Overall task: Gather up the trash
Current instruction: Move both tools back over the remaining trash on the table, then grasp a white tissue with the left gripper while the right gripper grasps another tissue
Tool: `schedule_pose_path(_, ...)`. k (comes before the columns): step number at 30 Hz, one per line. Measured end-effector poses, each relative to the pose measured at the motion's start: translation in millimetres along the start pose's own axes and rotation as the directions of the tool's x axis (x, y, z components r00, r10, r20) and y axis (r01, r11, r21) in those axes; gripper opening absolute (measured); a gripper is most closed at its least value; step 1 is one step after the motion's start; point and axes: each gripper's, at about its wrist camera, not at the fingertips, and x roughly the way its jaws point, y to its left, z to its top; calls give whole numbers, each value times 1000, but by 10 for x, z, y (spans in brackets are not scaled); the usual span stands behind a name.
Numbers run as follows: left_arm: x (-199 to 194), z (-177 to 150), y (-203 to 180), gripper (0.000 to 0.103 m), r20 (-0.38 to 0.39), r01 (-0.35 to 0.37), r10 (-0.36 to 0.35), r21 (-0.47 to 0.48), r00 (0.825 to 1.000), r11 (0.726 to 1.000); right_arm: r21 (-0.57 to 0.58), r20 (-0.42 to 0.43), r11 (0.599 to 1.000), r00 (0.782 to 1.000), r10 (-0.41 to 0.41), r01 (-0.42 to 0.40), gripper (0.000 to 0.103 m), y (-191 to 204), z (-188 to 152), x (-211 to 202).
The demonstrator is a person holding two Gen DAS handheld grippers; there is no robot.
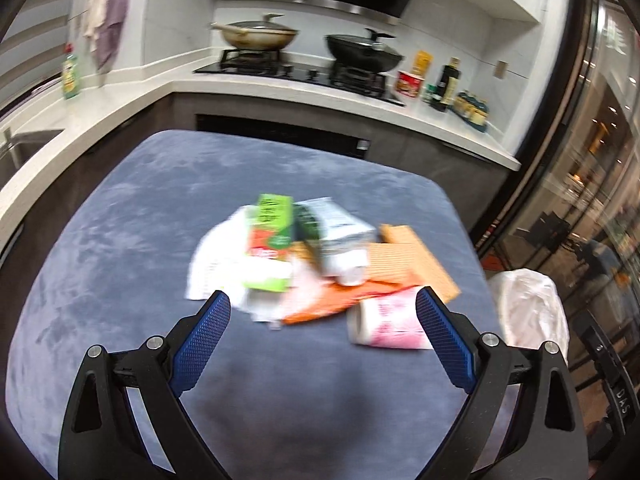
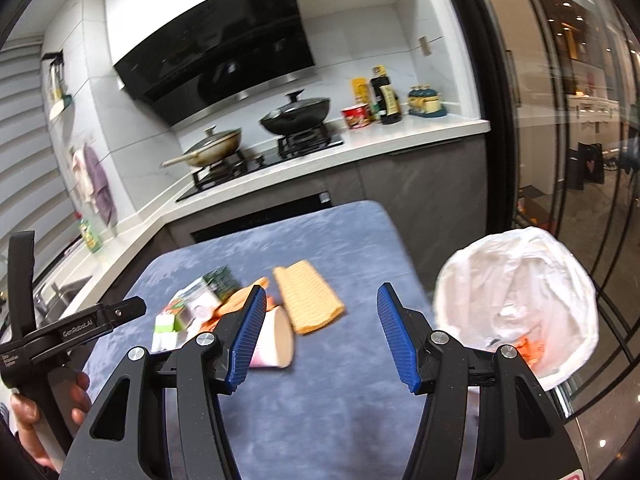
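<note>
A pile of trash lies on the blue-grey table (image 1: 132, 208): a green carton (image 1: 269, 246), a grey-white carton (image 1: 336, 238), white paper (image 1: 214, 264), an orange wrapper (image 1: 332, 300), a tan corrugated sheet (image 1: 412, 260) and a pink-white paper cup (image 1: 388, 324) on its side. My left gripper (image 1: 323, 300) is open and empty just short of the pile. My right gripper (image 2: 322, 294) is open and empty above the table, with the cup (image 2: 276, 340) by its left finger and the tan sheet (image 2: 310, 296) ahead. The cartons (image 2: 200, 300) lie left.
A bin lined with a white bag (image 2: 516, 296) stands off the table's right edge, an orange scrap inside; it also shows in the left wrist view (image 1: 528, 308). A kitchen counter with a stove and pans (image 1: 304, 60) runs behind. Glass doors (image 2: 560, 120) are at right.
</note>
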Motion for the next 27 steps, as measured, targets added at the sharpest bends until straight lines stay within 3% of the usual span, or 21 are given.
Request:
schedule_pose_path(10, 274, -26, 846, 89, -41, -98, 96, -47, 995, 994, -72, -84, 995, 995, 58, -64, 56, 657, -193, 408)
schedule_pose_path(20, 743, -1, 1148, 80, -96, -81, 78, -24, 992, 996, -125, -151, 987, 986, 77, -97, 56, 1158, -336, 779)
schedule_pose_path(23, 914, -9, 1166, 73, -123, -61, 59, -14, 991, 998, -140, -167, 985, 983, 74, -98, 56, 1238, -370, 856)
schedule_pose_path(27, 1098, -50, 1163, 55, -165, -33, 30, -13, 986, 999, -149, -183, 984, 981, 67, -95, 56, 1287, -394, 931)
